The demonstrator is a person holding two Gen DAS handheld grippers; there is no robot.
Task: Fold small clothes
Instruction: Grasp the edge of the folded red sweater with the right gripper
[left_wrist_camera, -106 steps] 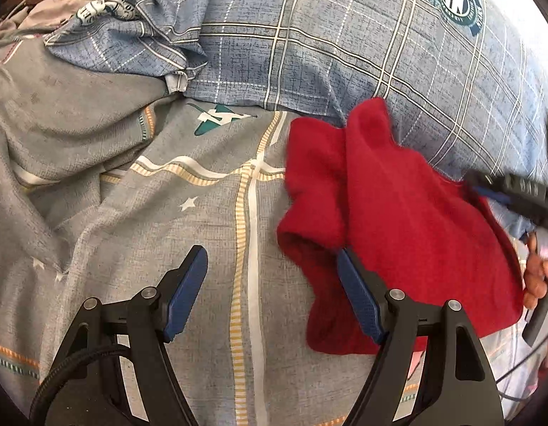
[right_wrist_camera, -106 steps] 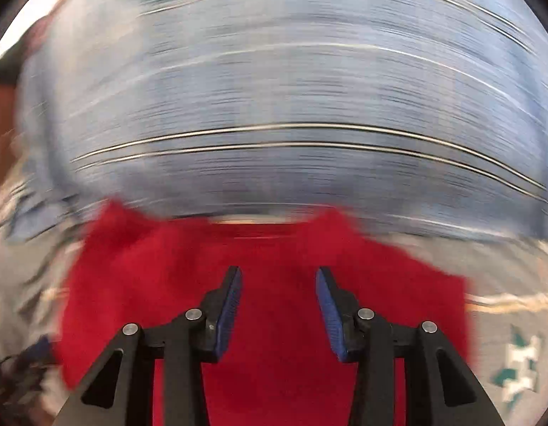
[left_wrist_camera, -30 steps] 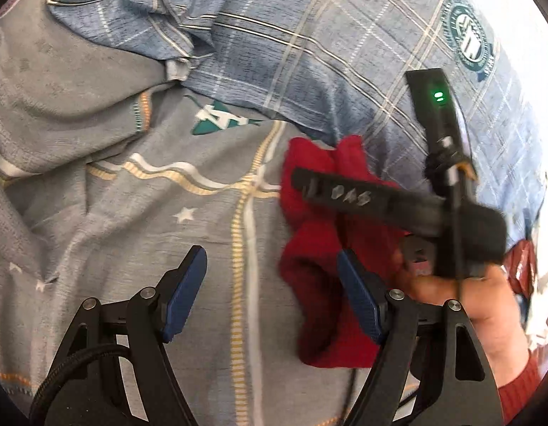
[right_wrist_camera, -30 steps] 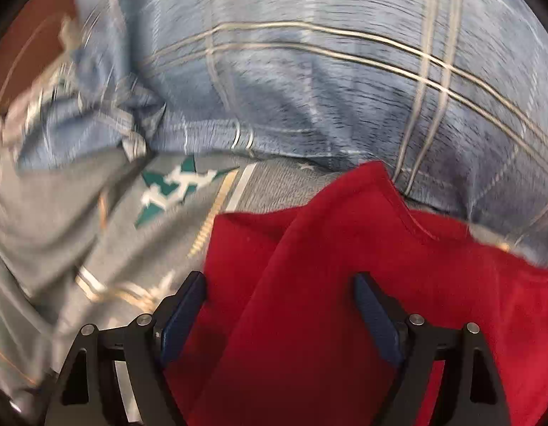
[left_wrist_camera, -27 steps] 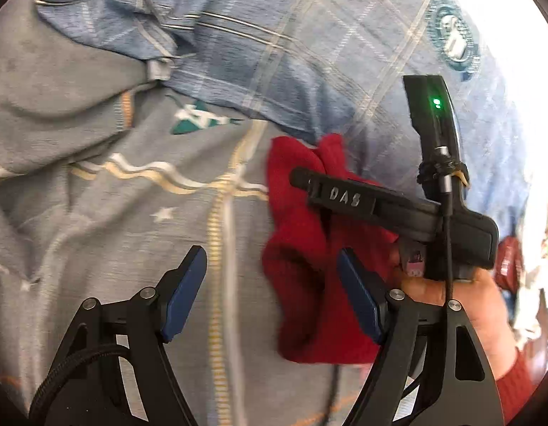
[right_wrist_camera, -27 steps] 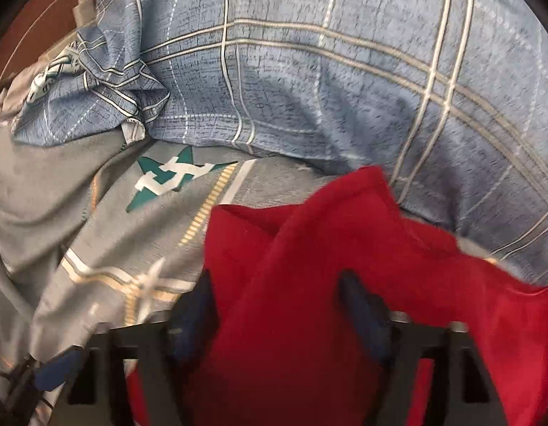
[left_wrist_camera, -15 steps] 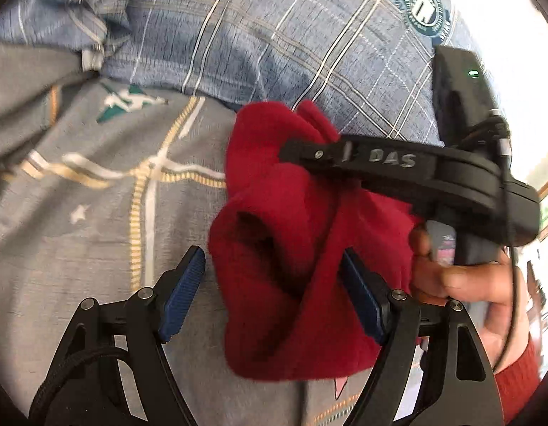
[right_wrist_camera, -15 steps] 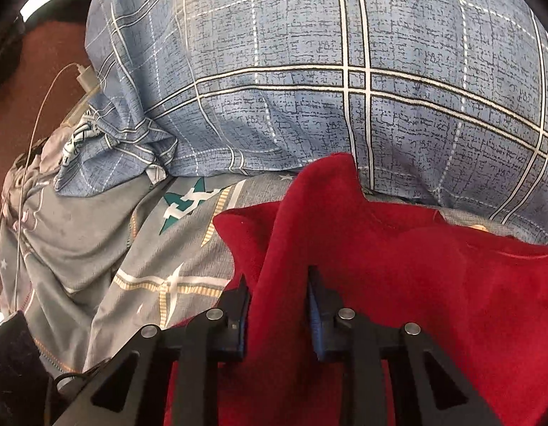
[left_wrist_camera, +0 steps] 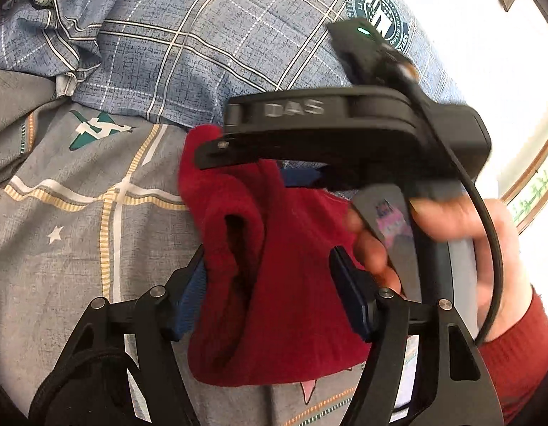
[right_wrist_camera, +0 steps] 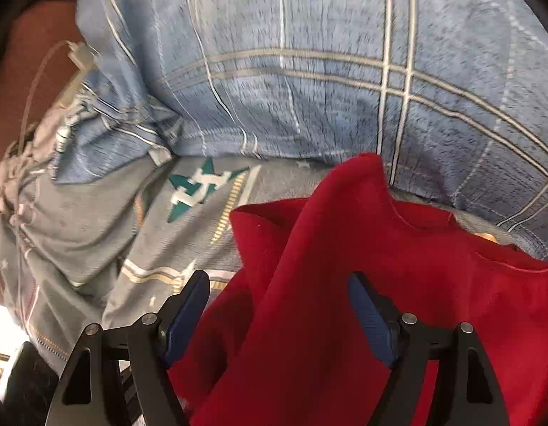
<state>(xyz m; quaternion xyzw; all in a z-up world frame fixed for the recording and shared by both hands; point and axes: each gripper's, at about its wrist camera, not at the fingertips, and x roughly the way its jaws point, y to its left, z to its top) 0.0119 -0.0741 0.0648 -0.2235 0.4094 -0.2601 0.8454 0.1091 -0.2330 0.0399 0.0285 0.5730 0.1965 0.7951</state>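
A small red garment lies bunched on the grey patterned bedsheet. My left gripper is open, and a raised fold of the red cloth sits between its blue pads. In the right wrist view the red garment fills the lower right. My right gripper is open wide, with a ridge of red cloth between its jaws. The right gripper's black body and the hand holding it cross over the garment in the left wrist view.
A large blue plaid pillow with a round crest lies behind the garment; it also shows in the right wrist view. A white charging cable runs along the far left by a brown headboard. A bright window is at far right.
The right gripper, shut on a fold of red cloth half a second ago, has opened wide. The left gripper has moved forward so the bunched cloth now sits between its pads.
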